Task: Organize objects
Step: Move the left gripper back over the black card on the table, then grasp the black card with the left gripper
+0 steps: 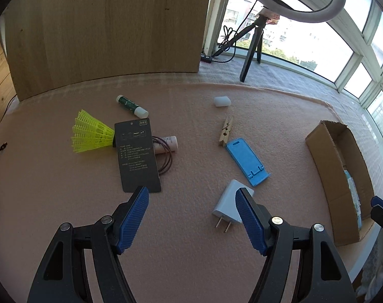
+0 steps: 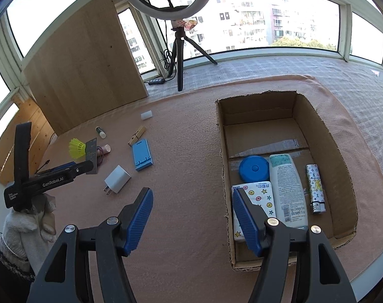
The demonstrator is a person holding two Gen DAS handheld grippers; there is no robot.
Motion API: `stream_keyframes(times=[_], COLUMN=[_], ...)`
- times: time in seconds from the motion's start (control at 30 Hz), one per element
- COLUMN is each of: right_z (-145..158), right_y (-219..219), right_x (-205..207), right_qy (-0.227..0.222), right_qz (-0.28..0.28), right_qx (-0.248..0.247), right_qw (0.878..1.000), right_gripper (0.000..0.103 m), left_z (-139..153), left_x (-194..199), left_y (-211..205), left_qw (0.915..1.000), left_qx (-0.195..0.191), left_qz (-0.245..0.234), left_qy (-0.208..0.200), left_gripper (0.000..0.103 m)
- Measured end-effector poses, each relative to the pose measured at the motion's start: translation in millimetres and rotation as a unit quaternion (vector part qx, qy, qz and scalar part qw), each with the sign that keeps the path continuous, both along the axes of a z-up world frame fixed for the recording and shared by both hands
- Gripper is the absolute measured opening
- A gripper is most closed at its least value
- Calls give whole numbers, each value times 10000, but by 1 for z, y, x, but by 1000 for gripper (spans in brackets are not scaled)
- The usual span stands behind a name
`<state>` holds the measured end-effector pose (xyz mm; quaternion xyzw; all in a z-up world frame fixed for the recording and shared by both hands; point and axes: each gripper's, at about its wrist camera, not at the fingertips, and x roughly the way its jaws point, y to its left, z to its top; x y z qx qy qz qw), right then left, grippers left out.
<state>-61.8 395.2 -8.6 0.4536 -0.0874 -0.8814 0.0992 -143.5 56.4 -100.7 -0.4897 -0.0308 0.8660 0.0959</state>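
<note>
Both grippers empty, fingers (image 1: 247, 217) of left gripper (image 1: 192, 221) parted wide above white charger (image 1: 228, 205), mid surface (image 1: 191, 265), left of cardboard box (image 2: 343, 166); right gripper (image 2: 191, 223) fingers half-open, near box's left wall; charger light, rigid, smooth; pinch flat sides, avoid prongs

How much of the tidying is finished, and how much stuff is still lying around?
Four things already lie in the cardboard box: a blue round case, a white bottle, a tissue pack and a lighter. Nothing is in hand: the left tool and right tool are both open and empty. Left on the cloth: white charger, blue stand, clothespin, shuttlecock, black card and a few small bits.
</note>
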Motion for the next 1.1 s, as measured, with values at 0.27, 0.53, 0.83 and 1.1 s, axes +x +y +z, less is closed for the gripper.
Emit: stream_keyframes(times=[0.27, 0.53, 0.83, 1.1], right_z=[-10, -15, -20, -24], right_y=[-31, -35, -23, -18], right_x=[-2, 0, 1, 3], right_qy=[-144, -236, -327, -394], right_qz=[234, 223, 49, -22], right_qx=[-102, -89, -87, -104], right_qw=[9996, 9994, 9994, 9992], right_gripper=[62, 62, 62, 62], left_z=[-16, -28, -44, -54], left_x=[-18, -47, -73, -79], left_y=[-50, -56, -49, -43], left_qw=[9987, 9971, 9962, 9958], left_qx=[-5, 90, -83, -159], left_qz=[470, 663, 656, 605], left_qy=[-192, -362, -571, -665], left_gripper=[74, 74, 74, 74])
